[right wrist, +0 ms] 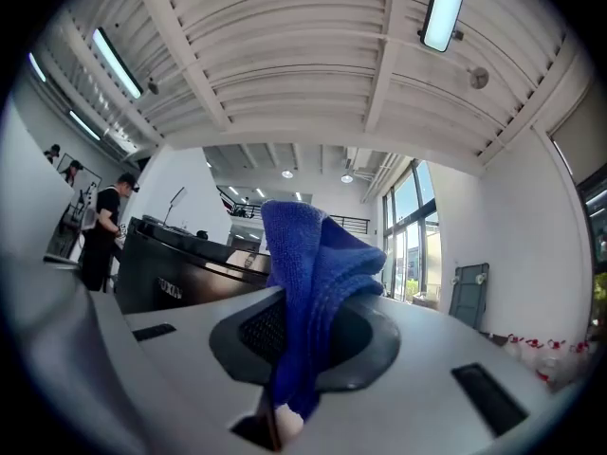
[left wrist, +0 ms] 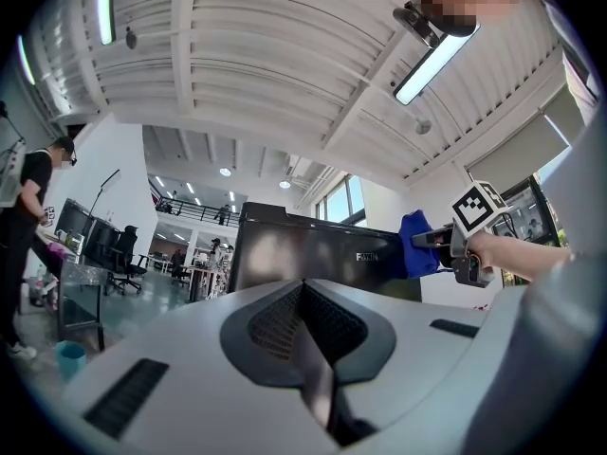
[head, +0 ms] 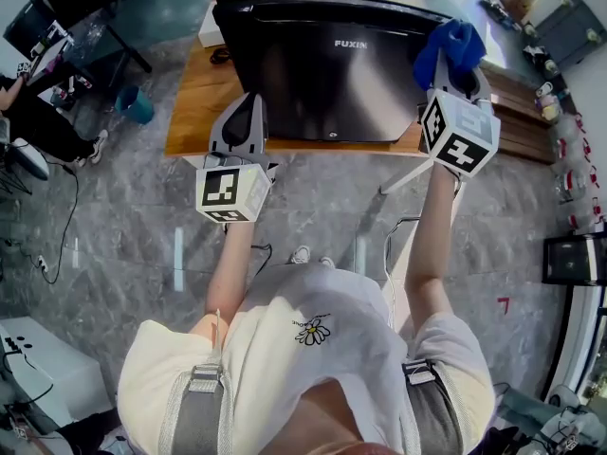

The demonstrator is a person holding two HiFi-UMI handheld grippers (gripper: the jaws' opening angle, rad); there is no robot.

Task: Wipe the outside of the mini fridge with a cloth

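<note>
Closest to the camera is the person's white shirt point(head: 285, 368) with a little daisy print point(head: 312, 330) at 6 o'clock in the head view, both bare forearms reaching up from it.

The left gripper point(head: 249, 102) sits around 11 o'clock, just short of the front edge of the wooden platform point(head: 190, 112). Its own view shows the jaws pressed flat together with nothing between them, so it's just held there empty.

The right gripper point(right wrist: 299, 297) is up higher, at about 2 o'clock in the head view. Its jaws are clamped on a blue cloth point(head: 453, 44), which bunches up out of the top of them in a folded clump.

The cloth sits right at the 2 o'clock corner of the black mini fridge point(head: 332, 74). From the left gripper view it overlaps the fridge's right edge, but honestly it's hard to say if it's actually touching or just beside it.

The fridge itself stands on the wooden platform at 12 o'clock, shiny black, with a small white brand mark near its upper right. The platform rests on a grey marbled floor point(head: 123, 254).

Farther out at 10 o'clock there's a teal bucket point(head: 136, 104) on the floor, and another person in black point(left wrist: 24, 216) stands at 9 o'clock in the left gripper view.
</note>
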